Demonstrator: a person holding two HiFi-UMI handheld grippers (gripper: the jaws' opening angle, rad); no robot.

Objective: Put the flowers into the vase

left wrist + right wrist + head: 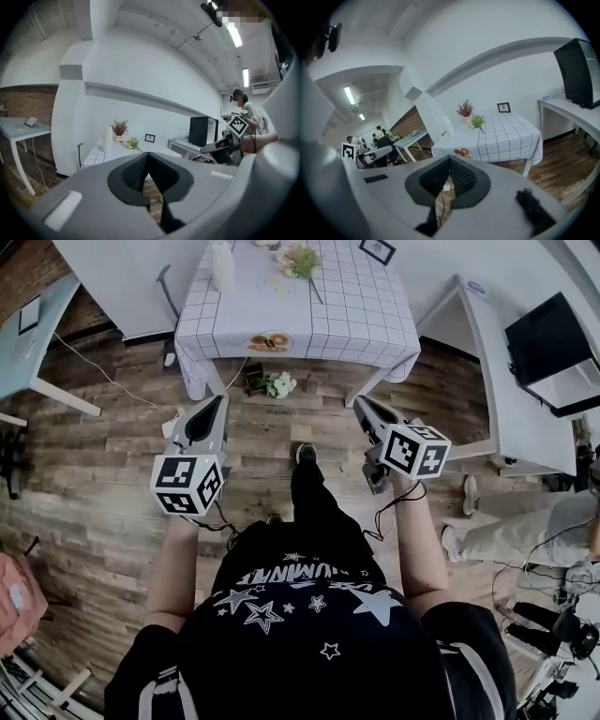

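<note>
A bunch of green and pale flowers (300,261) lies on the table with the white grid cloth (375,315), far ahead of me. A tall white vase (222,265) stands at the table's left end. Both grippers are held over the wooden floor, well short of the table. My left gripper (217,401) and my right gripper (361,404) are shut with nothing between the jaws. The left gripper view shows the vase (108,138) and the flowers (133,143) beyond its shut tips (147,157). The right gripper view shows the flowers (477,122) and the vase (448,125) past its tips (449,159).
A second small bunch of flowers (278,384) lies on the floor under the table. A round plate (269,341) sits at the table's near edge; a picture frame (377,250) and a pot of reddish dried stems (464,109) stand at the back. White desks flank both sides, one with a black monitor (548,338).
</note>
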